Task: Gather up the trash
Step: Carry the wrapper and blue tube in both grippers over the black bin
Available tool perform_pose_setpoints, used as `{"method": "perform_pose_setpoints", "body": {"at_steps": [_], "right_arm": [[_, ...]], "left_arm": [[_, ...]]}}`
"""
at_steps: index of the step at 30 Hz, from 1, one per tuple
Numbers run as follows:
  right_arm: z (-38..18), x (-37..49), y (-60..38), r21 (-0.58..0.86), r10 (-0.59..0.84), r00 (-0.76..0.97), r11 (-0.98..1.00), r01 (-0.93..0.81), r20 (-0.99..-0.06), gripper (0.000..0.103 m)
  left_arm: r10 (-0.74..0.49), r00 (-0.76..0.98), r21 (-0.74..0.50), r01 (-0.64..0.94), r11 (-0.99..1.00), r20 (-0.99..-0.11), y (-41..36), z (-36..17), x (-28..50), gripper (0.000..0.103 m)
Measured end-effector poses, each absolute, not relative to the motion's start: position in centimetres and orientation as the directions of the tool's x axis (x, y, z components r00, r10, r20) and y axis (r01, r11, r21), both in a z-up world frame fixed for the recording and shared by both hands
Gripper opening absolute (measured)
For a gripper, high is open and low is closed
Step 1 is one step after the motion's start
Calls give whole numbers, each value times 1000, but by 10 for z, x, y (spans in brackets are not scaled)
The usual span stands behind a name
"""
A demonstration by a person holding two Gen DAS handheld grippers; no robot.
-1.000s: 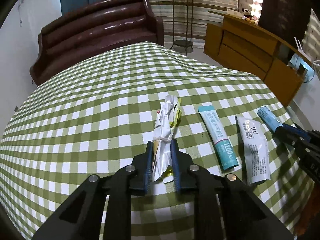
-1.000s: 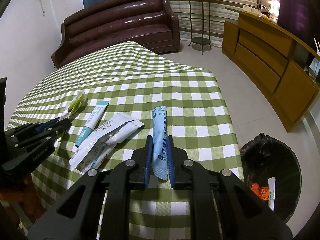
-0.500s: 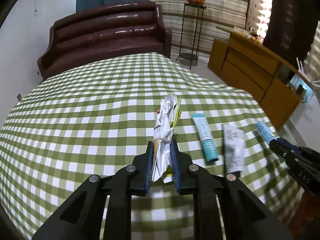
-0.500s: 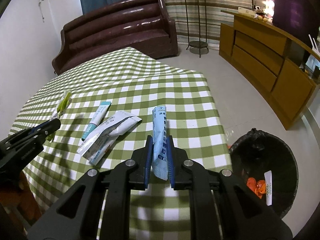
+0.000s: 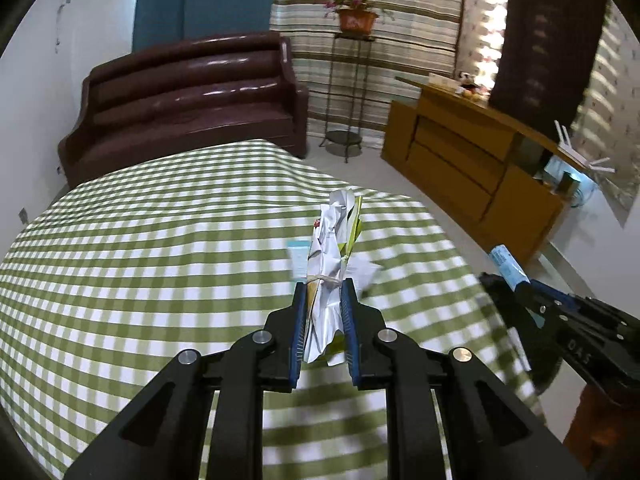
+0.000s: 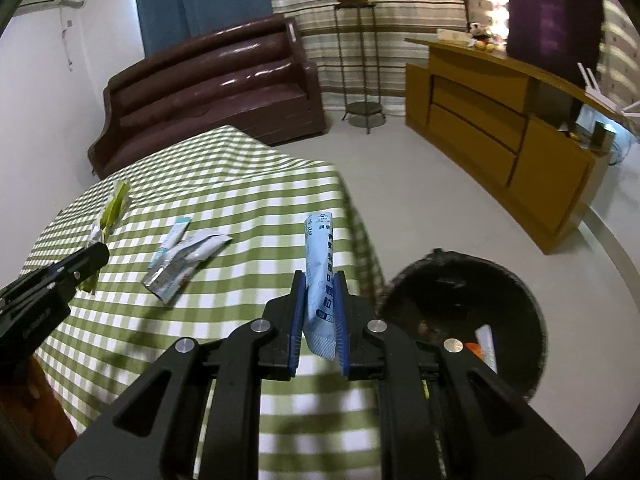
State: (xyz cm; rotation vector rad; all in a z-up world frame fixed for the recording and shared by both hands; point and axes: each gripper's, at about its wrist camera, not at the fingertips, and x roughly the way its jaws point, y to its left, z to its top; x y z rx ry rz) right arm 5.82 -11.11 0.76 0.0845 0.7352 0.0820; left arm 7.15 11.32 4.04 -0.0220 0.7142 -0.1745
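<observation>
1. In the left wrist view, my left gripper [image 5: 323, 312] is clamped on a crumpled white and yellow-green wrapper bundle [image 5: 332, 256]. The jaws stand nearly together, with only the bundle between them. The bundle is lifted above the counter with the green and white checked cloth [image 5: 160, 264].
2. At the right edge of this view I see my right gripper [image 5: 524, 286] with the light blue sachet [image 5: 506, 264] sticking out of it.
3. In the right wrist view, the right gripper [image 6: 320, 312] is closed fully on the light blue sachet with printed characters [image 6: 320, 272], which stands upright between the jaws.
4. The round bin with a black liner [image 6: 500, 280] is on the floor, just beside the counter edge, to the right of this gripper. Some trash is already inside.
5. A teal and white tube [image 6: 174, 234] and a silver pouch [image 6: 182, 268] lie on the cloth, not yet collected.
6. To do this step well, I think I should bring the right gripper over the middle of the bin mouth before opening, because a light sachet can drift. The left gripper should wait beside it, so they do not collide.
</observation>
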Motion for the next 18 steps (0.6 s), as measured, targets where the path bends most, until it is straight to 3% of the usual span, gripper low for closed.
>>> {"method": "perform_pose_setpoints", "body": {"at_steps": [18], "right_arm": [[2,29,-188,15,-82,773,993,118,-630,14]], "left_arm": [[-262,706,-34,319,947,-658,3,28,65,18]]}}
